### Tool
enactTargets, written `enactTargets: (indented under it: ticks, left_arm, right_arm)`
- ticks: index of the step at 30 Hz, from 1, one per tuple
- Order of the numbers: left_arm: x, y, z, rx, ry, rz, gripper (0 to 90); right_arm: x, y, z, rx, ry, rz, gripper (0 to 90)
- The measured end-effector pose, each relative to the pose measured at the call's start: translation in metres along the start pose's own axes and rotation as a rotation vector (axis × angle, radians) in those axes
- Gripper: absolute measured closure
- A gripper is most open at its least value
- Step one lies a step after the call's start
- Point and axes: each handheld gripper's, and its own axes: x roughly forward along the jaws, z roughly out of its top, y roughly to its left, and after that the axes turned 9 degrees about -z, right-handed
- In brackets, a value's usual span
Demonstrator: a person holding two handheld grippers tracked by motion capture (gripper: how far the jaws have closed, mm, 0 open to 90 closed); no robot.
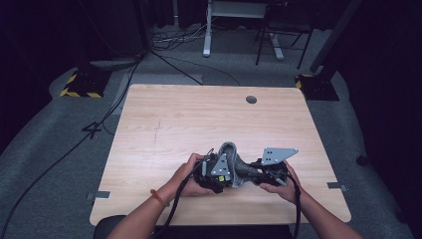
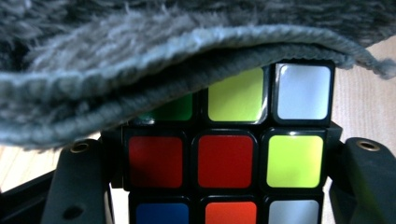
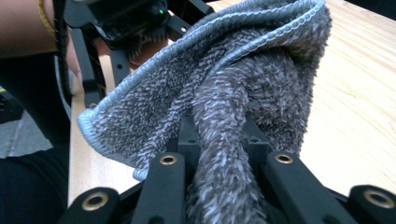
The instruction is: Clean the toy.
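L claw [image 2: 224, 186] clamps scrambled cube [image 2: 224, 161] under gray cloth [image 2: 140, 60]

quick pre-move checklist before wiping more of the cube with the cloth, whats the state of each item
1. Left tool clamped on the puzzle cube: ok, a jaw sits against each side of the cube.
2. Right tool clamped on the grey cloth: ok, a bunched fold runs between its jaws.
3. Cloth in contact with the cube: ok, its hem drapes over the cube's top row.
4. Cube faces exposed for wiping: not ok, the top row is partly covered.
5. Cube clean: cannot tell, the visible stickers look bright.
6. Room on the table around the hands: ok, bare wood.
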Motion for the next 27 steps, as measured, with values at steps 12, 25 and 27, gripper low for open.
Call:
enactTargets:
  ticks: [12, 25, 27]
  left_arm:
    - [-0.011, 0.000, 0.000, 0.000, -0.037, 0.006, 33.0]
    - [-0.007, -0.002, 0.003, 0.011, -0.003, 0.022, 33.0]
    - [-0.007, -0.002, 0.003, 0.008, -0.009, 0.025, 33.0]
  right_arm:
    - [0.010, -0.017, -0.024, -0.003, 0.166, -0.046, 75.8]
    - [-0.004, 0.000, -0.004, -0.035, 0.017, -0.002, 75.8]
    - [-0.003, 0.003, -0.002, -0.048, 0.021, -0.015, 75.7]
